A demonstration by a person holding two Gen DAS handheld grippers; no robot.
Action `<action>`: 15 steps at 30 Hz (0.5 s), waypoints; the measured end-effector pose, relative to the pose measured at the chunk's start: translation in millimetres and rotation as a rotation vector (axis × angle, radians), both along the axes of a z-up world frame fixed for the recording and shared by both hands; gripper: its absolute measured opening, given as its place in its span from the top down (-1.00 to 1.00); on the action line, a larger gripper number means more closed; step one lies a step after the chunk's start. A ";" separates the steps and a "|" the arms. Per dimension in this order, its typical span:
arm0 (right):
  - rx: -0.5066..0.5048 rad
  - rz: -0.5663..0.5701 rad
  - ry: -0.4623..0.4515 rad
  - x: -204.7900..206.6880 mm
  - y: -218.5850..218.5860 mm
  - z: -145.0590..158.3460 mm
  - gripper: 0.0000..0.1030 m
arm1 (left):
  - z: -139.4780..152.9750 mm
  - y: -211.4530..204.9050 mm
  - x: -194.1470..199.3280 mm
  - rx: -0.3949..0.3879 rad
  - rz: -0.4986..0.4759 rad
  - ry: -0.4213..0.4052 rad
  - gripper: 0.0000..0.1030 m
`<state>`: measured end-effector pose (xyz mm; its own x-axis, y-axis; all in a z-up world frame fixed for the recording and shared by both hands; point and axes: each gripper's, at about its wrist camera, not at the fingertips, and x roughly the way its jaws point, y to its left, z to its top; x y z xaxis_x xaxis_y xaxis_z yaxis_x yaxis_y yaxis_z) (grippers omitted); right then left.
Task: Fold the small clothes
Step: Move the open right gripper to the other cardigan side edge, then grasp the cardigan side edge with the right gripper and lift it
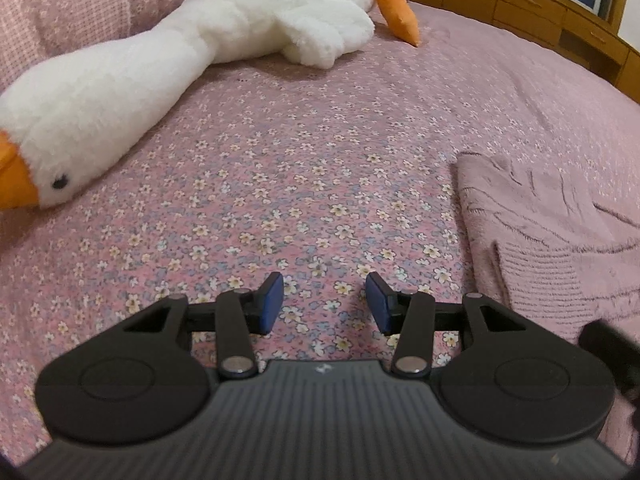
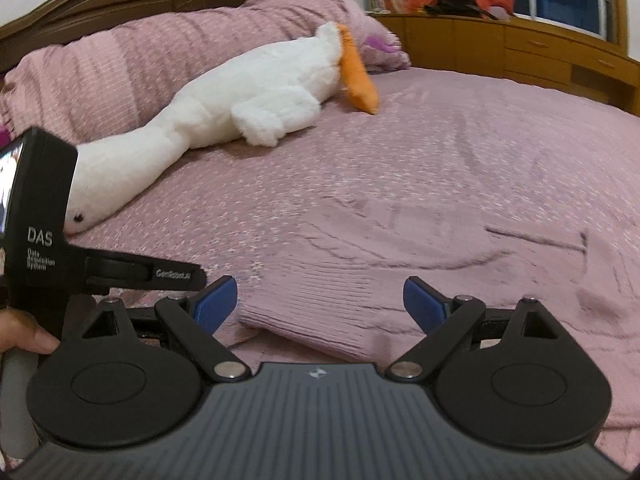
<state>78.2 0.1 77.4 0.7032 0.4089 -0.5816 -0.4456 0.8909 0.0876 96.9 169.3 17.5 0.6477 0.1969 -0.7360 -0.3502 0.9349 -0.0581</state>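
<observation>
Pink sweater [image 2: 400,264] lies flat on the bed [image 1: 320,128] for folding, plush goose [image 2: 224,108] off aside; left gripper [image 1: 325,300] and right gripper [image 2: 320,306] fingers spread, empty, the right poised over its ribbed hem.

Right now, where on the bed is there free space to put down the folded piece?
The flowered bedspread is bare between the goose toy and the pink sweater; the left gripper hangs open over it. Beyond the sweater, toward the wooden cabinet, is also free. The pillow side is crowded.
</observation>
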 end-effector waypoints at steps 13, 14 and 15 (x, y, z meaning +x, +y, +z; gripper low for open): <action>0.016 0.058 0.071 12.3 23.3 -31.4 0.64 | -1.7 -2.5 3.8 0.044 0.012 -0.002 0.09; 0.014 0.058 0.046 9.7 22.7 -28.4 0.66 | -1.9 -2.4 4.0 0.044 0.013 -0.003 0.09; 0.014 0.061 0.028 8.5 21.4 -25.4 0.69 | -2.1 -2.2 4.4 0.044 0.013 -0.004 0.09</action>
